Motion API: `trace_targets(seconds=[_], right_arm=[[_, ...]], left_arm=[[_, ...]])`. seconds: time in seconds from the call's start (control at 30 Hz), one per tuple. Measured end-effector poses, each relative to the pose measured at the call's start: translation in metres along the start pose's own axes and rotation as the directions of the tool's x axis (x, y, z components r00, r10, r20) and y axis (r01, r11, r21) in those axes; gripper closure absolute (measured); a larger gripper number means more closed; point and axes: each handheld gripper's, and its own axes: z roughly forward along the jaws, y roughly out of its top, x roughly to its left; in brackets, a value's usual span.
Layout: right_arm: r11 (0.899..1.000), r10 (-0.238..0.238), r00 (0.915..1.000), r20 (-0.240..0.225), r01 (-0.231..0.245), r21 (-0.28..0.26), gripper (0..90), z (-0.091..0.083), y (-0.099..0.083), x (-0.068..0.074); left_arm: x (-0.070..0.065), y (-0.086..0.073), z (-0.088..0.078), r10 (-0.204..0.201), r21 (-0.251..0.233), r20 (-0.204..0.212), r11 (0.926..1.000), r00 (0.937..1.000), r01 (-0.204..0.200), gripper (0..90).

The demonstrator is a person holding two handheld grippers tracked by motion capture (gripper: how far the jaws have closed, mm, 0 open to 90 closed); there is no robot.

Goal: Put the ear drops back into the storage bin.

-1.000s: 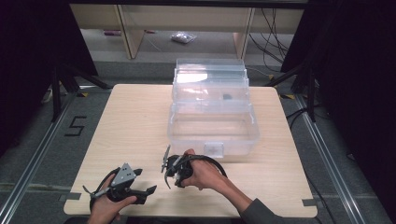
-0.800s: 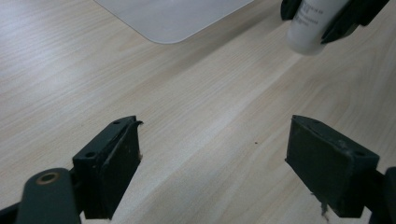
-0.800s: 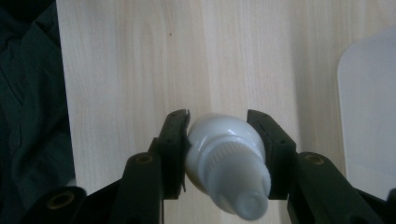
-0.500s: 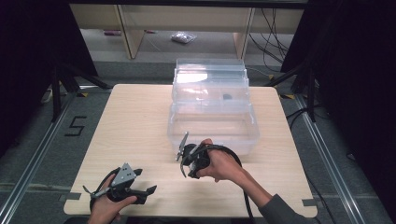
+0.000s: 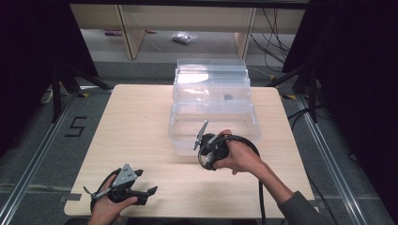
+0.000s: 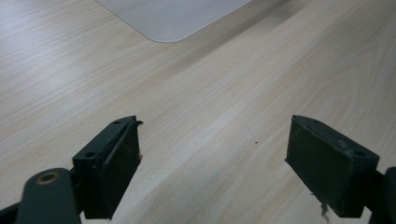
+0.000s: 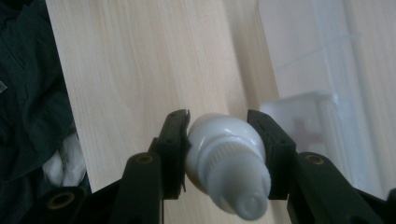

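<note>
Pale wood-grain laminate covered the bench, where a person seated at the near edge worked with a claw in each hand. Toward the far side stood a clear plastic storage box, tiered, its front tray lying open toward the worker; a small dark item sat inside the upper tier, too small to identify. The right claw, raised just in front of the box's near wall, was clenched on a small white plastic bottle, the two black jaws pinching its ribbed neck from either side, with its nozzle pointing back toward the camera in the right gripper view. A translucent latch of the box showed just beyond the bottle in that view. The left claw rested low at the near left corner of the bench, well apart from the box, its jaws spread wide over bare wood and gripping nothing, as the left gripper view confirmed. The step in hand appeared to be carrying the bottle to the box. The next move would likely call for lifting it clear over the near wall, then lowering it into the open tray before letting go.
</note>
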Motion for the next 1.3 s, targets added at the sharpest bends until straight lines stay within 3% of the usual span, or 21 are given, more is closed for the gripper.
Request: trace_targets(seconds=[0.1,0.27,0.3,0.33,0.43,0.47,0.5,0.53,0.8,1.17,1.2,1.23,1.27,1.3], right_arm=[[1.0,0.016,0.9999,0.005,-0.016,-0.005,60.1,-0.008,-0.005,-0.006],[0.999,0.045,0.9988,0.021,-0.045,-0.004,60.0,-0.022,-0.013,-0.014],[0.999,0.055,0.9981,0.028,-0.055,-0.004,60.1,-0.024,-0.014,-0.015],[0.998,0.055,0.9981,0.027,-0.055,-0.006,60.1,-0.027,-0.015,-0.016],[0.997,0.081,0.9965,0.019,-0.081,-0.017,60.1,-0.034,-0.019,-0.018],[0.998,0.07,0.997,0.033,-0.07,-0.009,60.1,-0.036,-0.02,-0.021],[0.996,0.083,0.9962,0.026,-0.082,-0.015,60.1,-0.038,-0.021,-0.021],[0.996,0.082,0.9966,0.015,-0.081,-0.02,60.1,-0.04,-0.022,-0.024],[0.991,0.132,0.9903,0.043,-0.132,-0.013,60.1,-0.049,-0.033,-0.045],[0.973,0.232,0.9702,0.071,-0.232,0.003,60.1,-0.054,-0.049,-0.082],[0.966,0.257,0.963,0.08,-0.259,0.008,60.1,-0.054,-0.05,-0.084],[0.966,0.255,0.9641,0.075,-0.256,0.016,60.1,-0.053,-0.051,-0.088],[0.961,0.275,0.9581,0.081,-0.277,0.014,60.1,-0.052,-0.052,-0.091],[0.964,0.263,0.9614,0.081,-0.265,0.015,60.1,-0.051,-0.054,-0.095]], left_arm=[[0.002,0.0,-0.001,0.027,0.012,-0.01,0.9996,0.9996,-0.027,16.9],[0.002,0.0,-0.001,0.028,0.014,-0.009,0.9995,0.9996,-0.028,16.9],[0.004,0.001,-0.001,0.046,0.017,-0.01,0.9988,0.9989,-0.046,16.9],[0.002,0.0,-0.001,0.016,0.014,0.002,0.9998,0.9999,-0.016,16.9],[0.001,0.0,0.0,0.013,0.01,0.004,0.9999,0.9999,-0.013,16.9],[0.002,0.0,0.0,0.016,0.009,-0.001,0.9998,0.9999,-0.016,16.9],[0.003,0.001,0.0,0.041,0.018,-0.006,0.999,0.9991,-0.041,16.9],[0.002,0.0,0.0,0.017,0.007,0.002,0.9998,0.9998,-0.017,16.9],[0.002,0.0,0.0,0.013,0.011,0.004,0.9999,0.9999,-0.013,16.9],[0.001,0.0,0.0,0.014,0.013,0.002,0.9998,0.9999,-0.014,16.9],[0.001,0.0,0.0,0.014,0.013,0.005,0.9998,0.9999,-0.014,16.9],[0.001,0.0,0.0,0.013,0.011,0.004,0.9999,0.9999,-0.013,16.9],[0.001,0.0,0.0,0.013,0.011,0.004,0.9999,0.9999,-0.013,16.9],[0.002,0.0,0.0,0.012,0.01,0.004,0.9999,0.9999,-0.012,16.9]])
